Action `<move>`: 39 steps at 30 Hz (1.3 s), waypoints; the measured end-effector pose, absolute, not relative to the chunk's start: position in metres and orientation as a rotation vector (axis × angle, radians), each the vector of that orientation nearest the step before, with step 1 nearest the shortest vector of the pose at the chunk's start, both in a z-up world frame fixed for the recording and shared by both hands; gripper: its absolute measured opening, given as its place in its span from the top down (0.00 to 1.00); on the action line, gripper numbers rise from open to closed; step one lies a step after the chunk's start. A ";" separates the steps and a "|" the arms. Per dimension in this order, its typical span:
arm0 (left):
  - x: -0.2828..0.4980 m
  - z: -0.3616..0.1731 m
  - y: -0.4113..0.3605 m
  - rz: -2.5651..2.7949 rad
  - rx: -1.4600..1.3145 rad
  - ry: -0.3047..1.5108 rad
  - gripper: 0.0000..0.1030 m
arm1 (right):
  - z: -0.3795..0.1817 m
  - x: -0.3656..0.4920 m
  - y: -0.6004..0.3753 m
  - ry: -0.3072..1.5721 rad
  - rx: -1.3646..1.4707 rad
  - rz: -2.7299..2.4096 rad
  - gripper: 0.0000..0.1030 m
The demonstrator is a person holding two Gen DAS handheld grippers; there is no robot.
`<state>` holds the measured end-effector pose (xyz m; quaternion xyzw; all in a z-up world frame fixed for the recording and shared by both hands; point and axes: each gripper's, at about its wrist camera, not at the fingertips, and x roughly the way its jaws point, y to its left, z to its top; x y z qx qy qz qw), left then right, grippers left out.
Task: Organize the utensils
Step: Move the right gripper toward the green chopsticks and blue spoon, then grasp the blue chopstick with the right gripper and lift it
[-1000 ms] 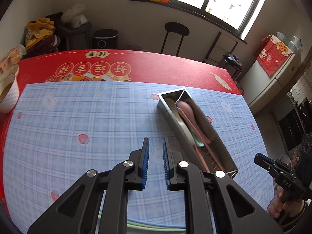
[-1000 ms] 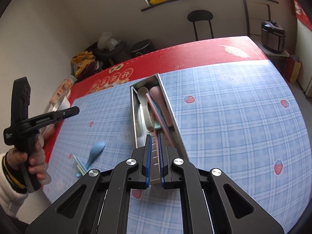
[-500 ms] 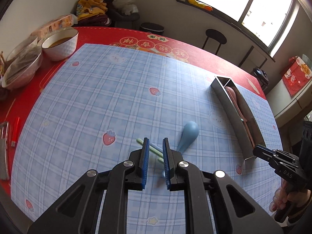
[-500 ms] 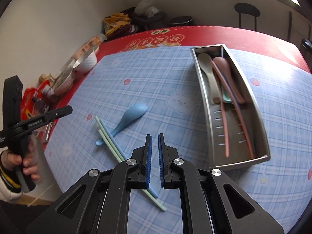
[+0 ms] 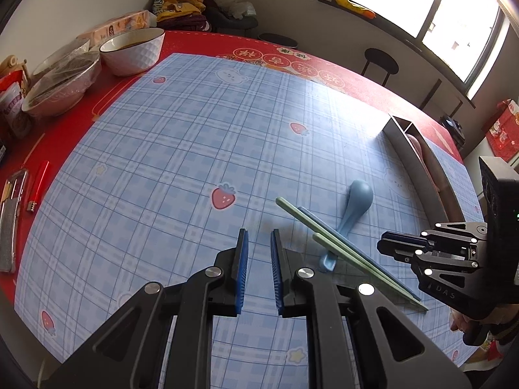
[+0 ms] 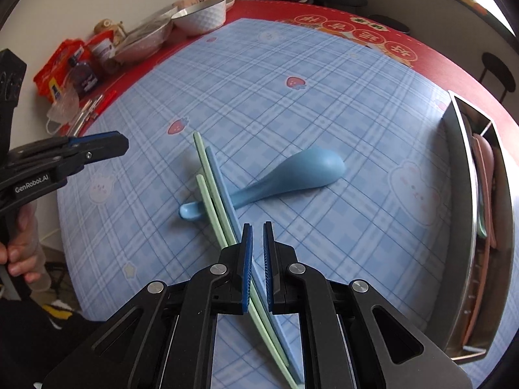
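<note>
A blue spoon point(image 6: 292, 175) lies on the blue checked cloth, also in the left wrist view point(image 5: 353, 207). Green and blue chopsticks point(image 6: 214, 188) lie across its handle; they show in the left wrist view point(image 5: 337, 246) too. My right gripper point(image 6: 257, 236) hovers just above the chopsticks, jaws a narrow gap apart, holding nothing. My left gripper point(image 5: 259, 243) is open and empty, left of the chopsticks. The steel utensil tray point(image 6: 460, 194) with pink utensils stands at the right, and shows in the left wrist view point(image 5: 408, 149).
White bowls point(image 5: 131, 50) and covered dishes point(image 5: 61, 87) stand at the table's far left on the red cloth. A red lighter point(image 5: 39, 188) and snack packets point(image 6: 61, 68) lie by the left edge. A black stool point(image 5: 379, 61) stands beyond the table.
Both grippers have swung left, away from the tray. The right gripper has come down over the chopsticks beside the blue spoon. The left gripper's jaws are slightly wider.
</note>
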<state>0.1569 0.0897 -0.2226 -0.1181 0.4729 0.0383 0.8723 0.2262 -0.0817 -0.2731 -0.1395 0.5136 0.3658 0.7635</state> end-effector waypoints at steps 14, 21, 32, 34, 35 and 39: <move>0.163 -0.229 0.109 0.069 -0.266 1.001 0.84 | -0.278 0.229 -0.053 1.157 -0.445 0.882 0.93; 0.164 -0.230 0.109 0.056 -0.267 1.006 0.84 | -0.281 0.232 -0.047 1.180 -0.436 0.880 0.93; 0.162 -0.233 0.107 0.059 -0.279 1.018 0.84 | -0.284 0.244 -0.051 1.234 -0.337 0.856 0.92; 0.161 -0.232 0.106 0.057 -0.274 1.017 0.83 | -0.284 0.244 -0.052 1.237 -0.340 0.847 0.92; 0.161 -0.232 0.105 0.057 -0.271 1.017 0.81 | -0.283 0.244 -0.052 1.236 -0.343 0.843 0.92; 0.160 -0.231 0.103 0.056 -0.264 1.015 0.80 | -0.284 0.242 -0.047 1.229 -0.354 0.829 0.91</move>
